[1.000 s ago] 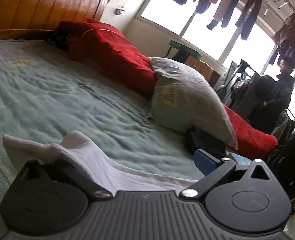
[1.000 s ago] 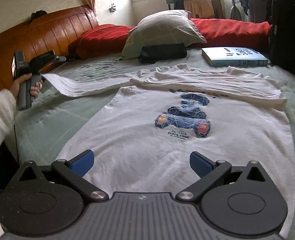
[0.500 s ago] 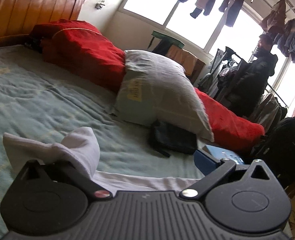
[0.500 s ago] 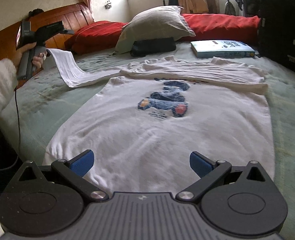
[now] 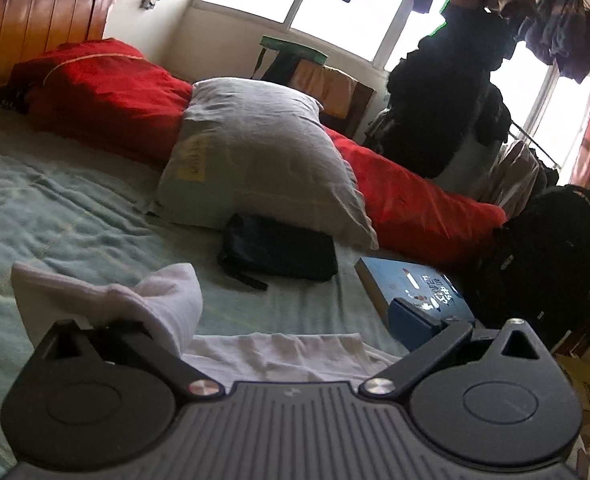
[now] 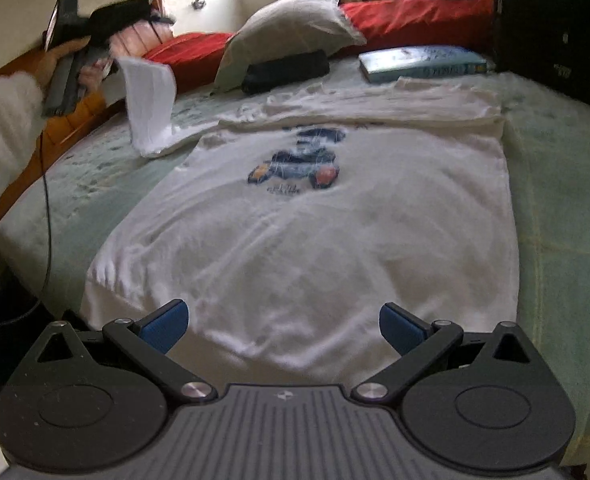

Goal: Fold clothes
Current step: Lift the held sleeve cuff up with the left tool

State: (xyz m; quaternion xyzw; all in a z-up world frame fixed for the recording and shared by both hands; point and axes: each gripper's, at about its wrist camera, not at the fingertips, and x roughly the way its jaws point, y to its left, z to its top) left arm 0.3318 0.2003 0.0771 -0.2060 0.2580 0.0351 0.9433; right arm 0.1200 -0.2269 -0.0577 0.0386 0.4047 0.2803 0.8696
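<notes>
T-shirt (image 6: 315, 232) flat on bed (image 6: 555, 184); pillow (image 6: 287, 24), pouch (image 6: 285, 72), book (image 6: 419, 63) behind it.

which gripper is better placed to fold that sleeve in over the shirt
Left. The left gripper already holds the raised sleeve above the bed, while the right gripper hovers open and empty at the t-shirt hem.

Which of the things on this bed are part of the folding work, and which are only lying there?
Part of the job:
- white T-shirt, spread flat on the bed
- its sleeve, lifted up by the left gripper
- right gripper, jaws open over the hem

Only lying about:
- grey pillow
- black pouch
- blue book
- red quilt
</notes>
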